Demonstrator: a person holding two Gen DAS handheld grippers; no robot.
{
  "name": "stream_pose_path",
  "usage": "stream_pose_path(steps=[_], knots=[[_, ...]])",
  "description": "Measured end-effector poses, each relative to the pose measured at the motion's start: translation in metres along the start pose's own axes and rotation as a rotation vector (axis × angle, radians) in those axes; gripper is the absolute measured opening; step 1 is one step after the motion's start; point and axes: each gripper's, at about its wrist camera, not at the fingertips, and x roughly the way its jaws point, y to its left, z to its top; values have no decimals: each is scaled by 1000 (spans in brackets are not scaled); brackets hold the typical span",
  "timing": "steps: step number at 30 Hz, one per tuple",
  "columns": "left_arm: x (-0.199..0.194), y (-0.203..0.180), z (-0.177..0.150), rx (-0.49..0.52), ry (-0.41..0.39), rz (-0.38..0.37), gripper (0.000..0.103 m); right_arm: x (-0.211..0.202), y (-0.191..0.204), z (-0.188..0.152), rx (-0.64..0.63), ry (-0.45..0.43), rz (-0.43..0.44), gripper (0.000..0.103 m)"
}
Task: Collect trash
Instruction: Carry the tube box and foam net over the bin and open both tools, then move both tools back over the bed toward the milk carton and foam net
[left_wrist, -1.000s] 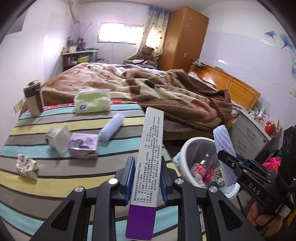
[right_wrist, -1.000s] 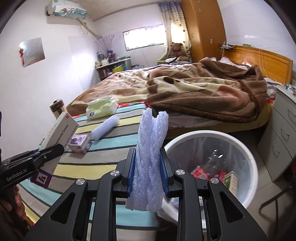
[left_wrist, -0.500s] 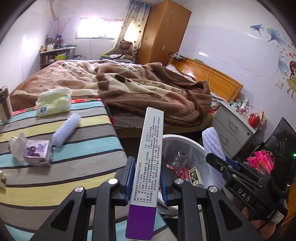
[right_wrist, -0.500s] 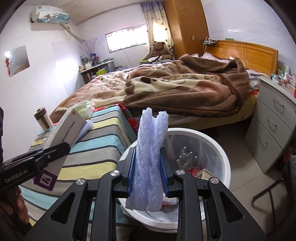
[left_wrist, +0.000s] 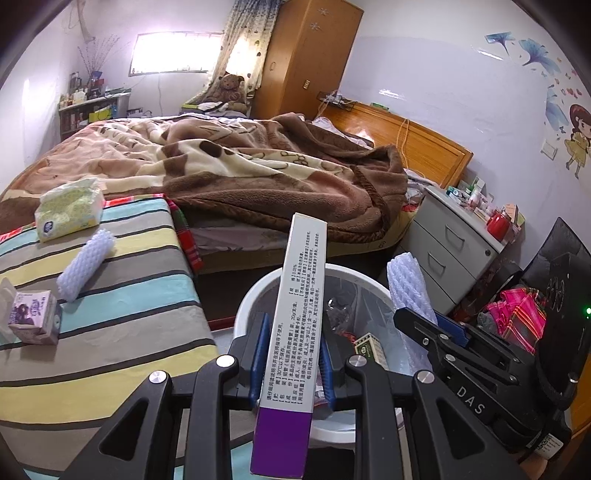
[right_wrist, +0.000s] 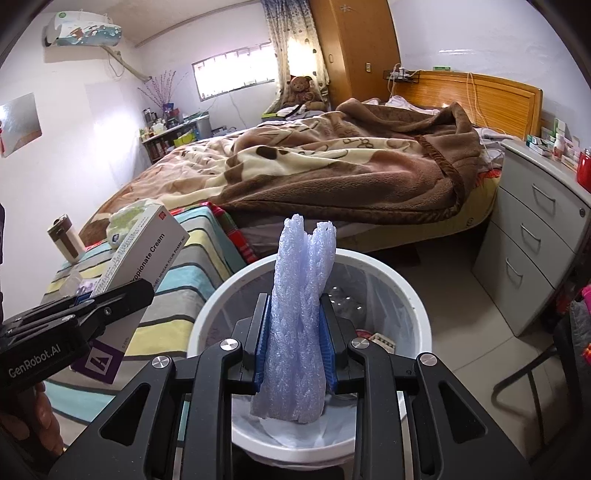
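My left gripper (left_wrist: 291, 354) is shut on a long white cream box with a purple end (left_wrist: 295, 332), held upright over the near rim of the white trash bin (left_wrist: 258, 291). My right gripper (right_wrist: 295, 350) is shut on a pale blue foam net sleeve (right_wrist: 299, 325), held over the same bin (right_wrist: 413, 295). The bin holds a bottle, a small carton and wrappers. In the right wrist view the left gripper (right_wrist: 110, 299) and its box (right_wrist: 144, 251) are at the left. In the left wrist view the right gripper (left_wrist: 436, 328) and its sleeve (left_wrist: 406, 288) are at the right.
A striped table (left_wrist: 110, 295) at the left carries a second foam sleeve (left_wrist: 85, 264), a purple carton (left_wrist: 33, 321) and a tissue pack (left_wrist: 68, 214). A bed with a brown blanket (left_wrist: 258, 166) lies behind. A grey drawer unit (right_wrist: 535, 240) stands right of the bin.
Both grippers have moved rightward from the striped table to over the bin, still holding the box and the foam sleeve. The bin now sits directly beneath both.
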Motion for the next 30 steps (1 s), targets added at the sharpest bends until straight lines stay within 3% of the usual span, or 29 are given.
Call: stream_pose_path(steps=[16,21,23,25,27,30], knots=[[28,-16,3,10,32,-35,26,18,-13,-4,2,59,-24,26],[27,-15,3,-6,25,-55,47,18,-15,-5,20,63,-26,28],[24,-13,4,-12,18,-60,48,19,-15,-5,20,63,-32,31],[19,-10,5,-18,9,-58,48,19,-15,-5,19,66,-30,48],[15,-7,5,-24,0,-53,55,18,-14,-5,24,63,-19,55],[8,-3,4,-29,-10,-51,56,16,-11,-6,21,58,-16,55]])
